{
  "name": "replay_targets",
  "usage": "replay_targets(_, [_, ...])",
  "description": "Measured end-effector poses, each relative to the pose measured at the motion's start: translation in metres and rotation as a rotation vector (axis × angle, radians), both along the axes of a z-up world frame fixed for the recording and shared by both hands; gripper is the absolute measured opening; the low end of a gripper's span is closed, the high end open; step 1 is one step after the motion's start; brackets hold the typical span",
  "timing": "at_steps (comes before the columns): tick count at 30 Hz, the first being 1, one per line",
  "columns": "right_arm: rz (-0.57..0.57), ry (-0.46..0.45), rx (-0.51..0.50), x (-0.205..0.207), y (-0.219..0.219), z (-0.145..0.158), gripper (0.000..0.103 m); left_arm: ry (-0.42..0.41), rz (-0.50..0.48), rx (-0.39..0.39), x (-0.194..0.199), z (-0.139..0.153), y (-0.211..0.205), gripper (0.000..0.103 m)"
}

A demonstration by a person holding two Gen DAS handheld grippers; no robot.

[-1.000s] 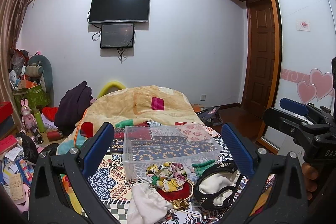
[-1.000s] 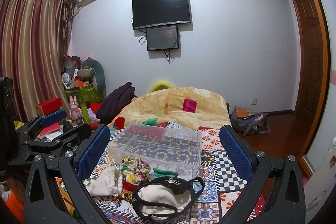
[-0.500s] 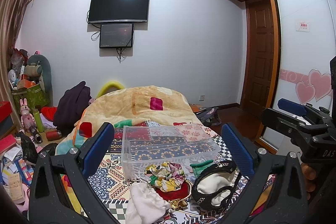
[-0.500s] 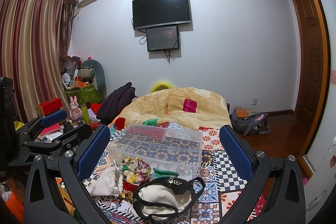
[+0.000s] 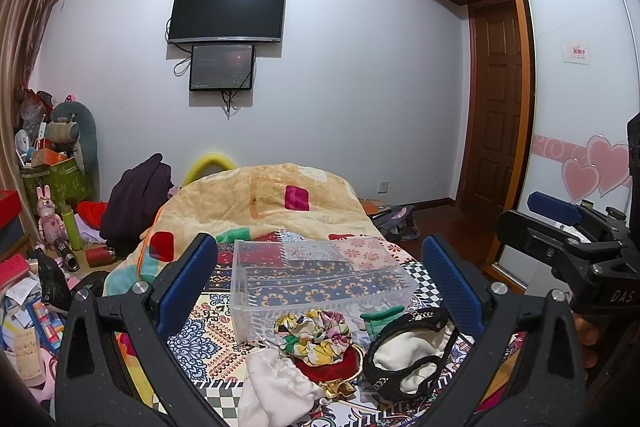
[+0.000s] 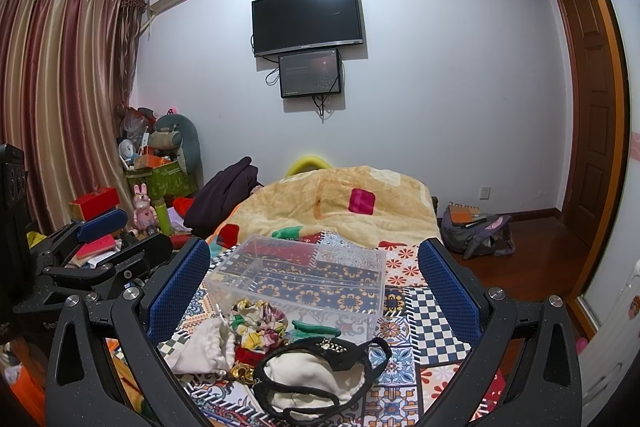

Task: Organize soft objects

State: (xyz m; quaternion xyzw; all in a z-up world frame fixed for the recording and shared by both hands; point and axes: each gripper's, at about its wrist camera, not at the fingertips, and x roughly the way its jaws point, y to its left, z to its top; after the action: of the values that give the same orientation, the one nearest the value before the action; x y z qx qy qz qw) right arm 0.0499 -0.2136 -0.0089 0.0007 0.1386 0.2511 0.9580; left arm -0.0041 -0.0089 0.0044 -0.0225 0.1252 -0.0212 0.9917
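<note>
A clear plastic bin point(image 5: 320, 279) point(image 6: 304, 275) stands empty on the patterned bed cover. In front of it lie a white cloth pouch point(image 5: 276, 383) point(image 6: 204, 347), a floral scrunchie point(image 5: 316, 335) point(image 6: 260, 319), a red item point(image 5: 332, 367), a green piece point(image 5: 380, 319) point(image 6: 316, 329) and a black-edged cream item point(image 5: 408, 359) point(image 6: 316, 379). My left gripper point(image 5: 320, 283) is open and empty above the pile; it also shows in the right wrist view point(image 6: 104, 239). My right gripper point(image 6: 316, 287) is open and empty; it also shows in the left wrist view point(image 5: 560, 227).
A yellow quilt point(image 5: 264, 199) is heaped on the bed beyond the bin. Clutter, boxes and toys point(image 6: 152, 195) fill the floor at left. A backpack point(image 6: 476, 231) lies on the wood floor at right. A wardrobe point(image 5: 580, 107) and door point(image 5: 496, 107) stand at right.
Both grippers have stayed open and almost still; the left wrist view has drifted only slightly. The objects have not moved.
</note>
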Motion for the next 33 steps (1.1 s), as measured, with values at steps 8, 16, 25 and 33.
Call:
replay_targets(8, [-0.004, 0.003, -0.002, 0.0, 0.0, 0.003, 0.103, 0.002, -0.005, 0.0, 0.0, -0.001, 0.001, 0.103])
replay_targets(16, [0.006, 0.05, -0.025, 0.006, 0.0, -0.003, 0.103, 0.104, -0.018, -0.017, 0.015, -0.009, 0.012, 0.103])
replay_targets(25, [0.001, 0.197, -0.09, 0.025, -0.011, -0.042, 0.09, 0.286, -0.002, -0.046, 0.035, -0.052, 0.043, 0.084])
replay_targets(33, [0.009, 0.348, -0.142, 0.037, -0.017, -0.083, 0.072, 0.433, 0.012, -0.037, 0.046, -0.105, 0.056, 0.08])
